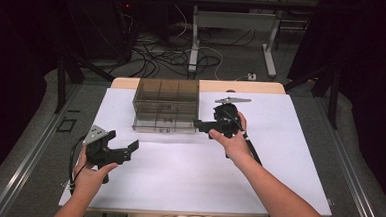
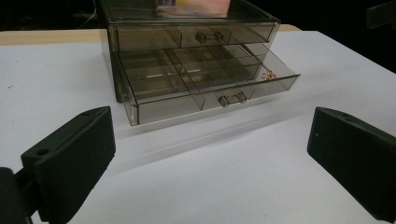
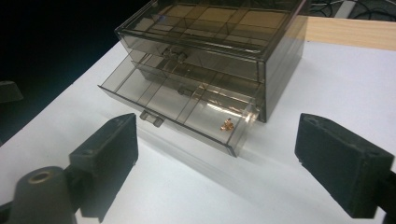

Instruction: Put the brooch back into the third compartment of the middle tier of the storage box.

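A smoky clear drawer box (image 1: 166, 104) stands at the back of the white table. Its lower drawer (image 2: 205, 86) is pulled out, and its upper drawer (image 2: 191, 35) is closed. A small copper-coloured piece (image 3: 227, 125) lies in the open drawer's front corner compartment, also seen as the copper piece (image 2: 268, 77) in the left gripper view. My right gripper (image 1: 198, 124) is open beside the box's right front corner, its jaws pointing at the drawer. My left gripper (image 1: 123, 141) is open with nothing between its jaws, in front of the box and to the left. Both grippers are apart from the drawer.
The white table top (image 1: 197, 179) spreads in front of the box, with a wooden strip (image 1: 242, 87) along its far edge. Cables and table legs (image 1: 194, 48) lie on the floor beyond. Dark curtains close both sides.
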`<move>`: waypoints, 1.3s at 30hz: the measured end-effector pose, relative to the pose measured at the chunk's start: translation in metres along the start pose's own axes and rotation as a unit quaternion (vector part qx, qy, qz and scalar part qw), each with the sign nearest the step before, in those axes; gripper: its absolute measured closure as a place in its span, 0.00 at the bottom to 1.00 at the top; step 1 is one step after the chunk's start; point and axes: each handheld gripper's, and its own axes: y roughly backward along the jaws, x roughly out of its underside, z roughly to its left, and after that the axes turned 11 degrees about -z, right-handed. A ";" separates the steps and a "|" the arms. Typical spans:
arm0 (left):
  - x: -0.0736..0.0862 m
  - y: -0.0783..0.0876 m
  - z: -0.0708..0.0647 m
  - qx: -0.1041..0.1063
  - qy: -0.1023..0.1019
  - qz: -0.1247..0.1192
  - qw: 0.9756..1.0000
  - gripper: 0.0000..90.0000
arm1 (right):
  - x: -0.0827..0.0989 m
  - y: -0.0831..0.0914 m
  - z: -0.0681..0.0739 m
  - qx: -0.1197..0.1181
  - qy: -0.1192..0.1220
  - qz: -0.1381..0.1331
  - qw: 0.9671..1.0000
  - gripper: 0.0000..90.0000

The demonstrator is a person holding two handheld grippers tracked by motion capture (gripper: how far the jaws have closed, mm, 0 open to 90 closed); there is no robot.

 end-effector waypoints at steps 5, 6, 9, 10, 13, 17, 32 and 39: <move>0.000 0.000 0.000 0.000 0.001 0.000 1.000 0.01 | 0.004 0.014 -0.007 0.003 -0.003 -0.006 1.000 0.09; 0.000 0.000 0.000 -0.001 0.002 -0.002 1.000 0.01 | 0.005 0.017 -0.009 0.004 -0.003 -0.006 1.000 0.08; 0.000 0.000 -0.001 -0.001 0.002 -0.002 1.000 0.01 | 0.008 0.024 -0.013 0.005 -0.006 -0.006 1.000 0.03; 0.000 0.000 -0.001 -0.001 0.001 -0.002 1.000 0.01 | 0.010 0.026 -0.014 0.003 -0.009 -0.007 1.000 0.01; 0.000 0.000 -0.001 -0.002 0.001 -0.002 1.000 0.01 | 0.016 0.032 -0.017 0.011 -0.001 -0.007 1.000 0.00; 0.001 0.000 -0.001 -0.001 0.001 -0.001 1.000 0.01 | 0.026 0.040 -0.021 0.030 0.018 -0.009 0.999 0.00; 0.000 0.000 -0.002 0.000 -0.003 0.001 1.000 0.01 | 0.051 0.069 -0.050 0.066 -0.001 -0.012 0.998 0.00; 0.001 0.000 -0.002 -0.001 -0.001 -0.001 1.000 0.01 | 0.063 0.079 -0.062 0.080 -0.001 -0.016 0.997 0.00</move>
